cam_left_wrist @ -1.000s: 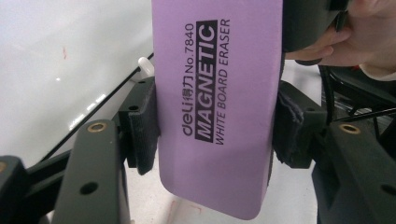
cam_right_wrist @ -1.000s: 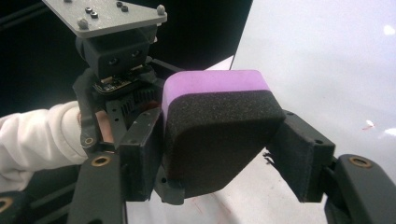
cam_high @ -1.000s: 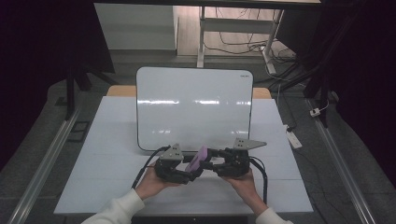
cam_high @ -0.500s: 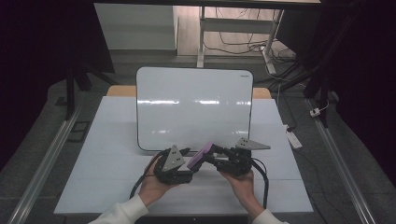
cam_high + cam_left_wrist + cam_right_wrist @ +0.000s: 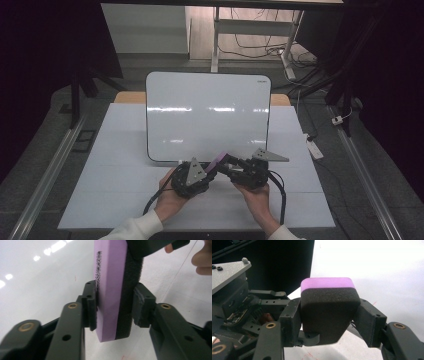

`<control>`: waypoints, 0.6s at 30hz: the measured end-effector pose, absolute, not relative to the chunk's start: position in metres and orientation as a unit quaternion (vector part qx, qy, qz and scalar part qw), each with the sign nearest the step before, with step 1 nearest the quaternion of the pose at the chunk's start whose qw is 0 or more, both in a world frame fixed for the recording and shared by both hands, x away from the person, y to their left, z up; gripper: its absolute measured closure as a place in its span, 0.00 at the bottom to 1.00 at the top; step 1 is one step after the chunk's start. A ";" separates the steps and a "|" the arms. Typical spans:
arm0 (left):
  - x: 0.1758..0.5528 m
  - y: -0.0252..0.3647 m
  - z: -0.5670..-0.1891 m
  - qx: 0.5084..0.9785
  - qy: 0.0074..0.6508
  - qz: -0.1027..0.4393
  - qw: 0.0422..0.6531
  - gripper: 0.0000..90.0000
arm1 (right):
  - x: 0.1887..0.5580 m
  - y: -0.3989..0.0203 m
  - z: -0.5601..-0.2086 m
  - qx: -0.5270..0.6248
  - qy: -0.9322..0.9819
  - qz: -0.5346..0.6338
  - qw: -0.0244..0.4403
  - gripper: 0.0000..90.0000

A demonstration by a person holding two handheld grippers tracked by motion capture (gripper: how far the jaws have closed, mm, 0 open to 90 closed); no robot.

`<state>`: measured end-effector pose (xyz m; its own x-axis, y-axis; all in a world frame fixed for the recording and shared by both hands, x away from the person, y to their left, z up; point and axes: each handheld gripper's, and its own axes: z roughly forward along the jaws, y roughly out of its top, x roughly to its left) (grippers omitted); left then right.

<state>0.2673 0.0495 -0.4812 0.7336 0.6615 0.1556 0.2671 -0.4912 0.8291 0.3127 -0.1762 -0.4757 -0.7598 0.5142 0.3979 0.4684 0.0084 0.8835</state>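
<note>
You have the purple eraser (image 5: 218, 162) low in the middle of the high view, up off the white table (image 5: 115, 165), just below the whiteboard (image 5: 207, 117). Both tools pinch it at once. Your left gripper (image 5: 113, 307) squeezes its flat sides, one jaw on the purple back and one on the black felt. Your right gripper (image 5: 328, 317) squeezes the other end across its width. It looks like you are passing it from one hand to the other, so neither jaw lets go and it cannot drop.
</note>
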 end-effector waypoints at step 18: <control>0.272 0.089 -0.459 0.795 0.329 0.253 0.443 0.72 | 0.306 -0.209 -0.468 0.343 0.703 0.619 0.063 0.31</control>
<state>0.2718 0.0892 -0.4594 0.6562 0.7464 0.1110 0.2990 -0.3922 0.8699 0.3056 -0.2092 -0.4680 -0.7562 0.5609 0.3371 0.4055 -0.0027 0.9141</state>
